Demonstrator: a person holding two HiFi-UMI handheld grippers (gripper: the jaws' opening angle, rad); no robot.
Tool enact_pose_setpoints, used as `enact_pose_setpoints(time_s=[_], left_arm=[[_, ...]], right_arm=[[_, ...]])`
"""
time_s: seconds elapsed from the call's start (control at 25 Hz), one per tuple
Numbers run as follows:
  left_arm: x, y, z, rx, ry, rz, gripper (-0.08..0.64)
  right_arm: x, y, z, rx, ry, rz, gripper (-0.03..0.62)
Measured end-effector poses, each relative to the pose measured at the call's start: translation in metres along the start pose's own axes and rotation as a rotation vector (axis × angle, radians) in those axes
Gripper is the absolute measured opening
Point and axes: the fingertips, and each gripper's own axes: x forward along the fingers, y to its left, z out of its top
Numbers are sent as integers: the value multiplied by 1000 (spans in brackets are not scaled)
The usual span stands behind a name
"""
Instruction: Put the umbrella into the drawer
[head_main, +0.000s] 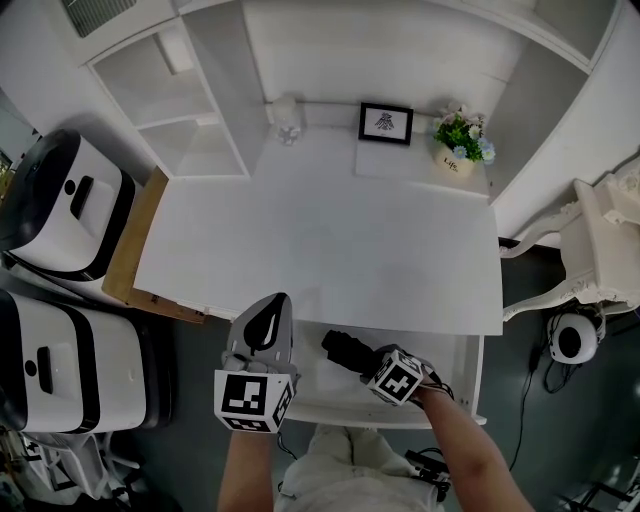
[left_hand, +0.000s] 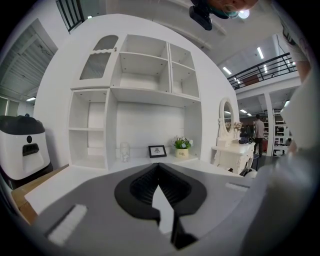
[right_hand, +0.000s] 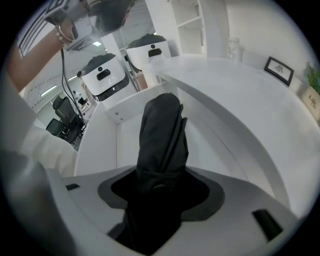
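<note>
A folded black umbrella (head_main: 343, 349) (right_hand: 162, 132) is clamped in my right gripper (head_main: 364, 363) (right_hand: 160, 186), which is shut on it and tilts steeply down. The umbrella hangs over the open white drawer (head_main: 470, 385) (right_hand: 102, 145) under the front edge of the white desk (head_main: 320, 240); I cannot tell whether it touches the drawer bottom. My left gripper (head_main: 277, 308) (left_hand: 159, 169) is just left of the drawer at the desk's front edge. It points level toward the shelves, with its jaws together at the tips and nothing between them.
On the back of the desk stand a framed picture (head_main: 386, 122), a flower pot (head_main: 459, 142) and a glass jar (head_main: 288, 120). A shelf unit (head_main: 190, 110) rises at back left. Two white-and-black appliances (head_main: 62, 205) and a wooden board (head_main: 138, 250) are left, a white chair (head_main: 600, 235) right.
</note>
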Motion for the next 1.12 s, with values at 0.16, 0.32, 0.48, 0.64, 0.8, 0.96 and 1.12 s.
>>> enact_pose_setpoints(time_s=[0.16, 0.32, 0.48, 0.64, 0.8, 0.96, 1.12], left_arm=[[-1, 3, -7, -3, 16, -3, 9], [-3, 6, -13, 7, 35, -13, 9], [-4, 7, -15, 16, 45, -23, 9], [-2, 9, -16, 19, 47, -29, 9], [-1, 9, -17, 25, 50, -36, 9], [0, 11, -18, 26, 51, -36, 9], [0, 6, -17, 29, 52, -45, 9]], right_arm=[[17, -6, -6, 6, 54, -21, 245], [29, -8, -7, -19, 81, -54, 245], [38, -10, -11, -58, 112, -87, 244], [43, -14, -13, -81, 126, -124, 244], [48, -19, -21, -96, 157, -169, 245], [48, -18, -21, -82, 160, -159, 254], [45, -17, -22, -69, 161, -133, 342]])
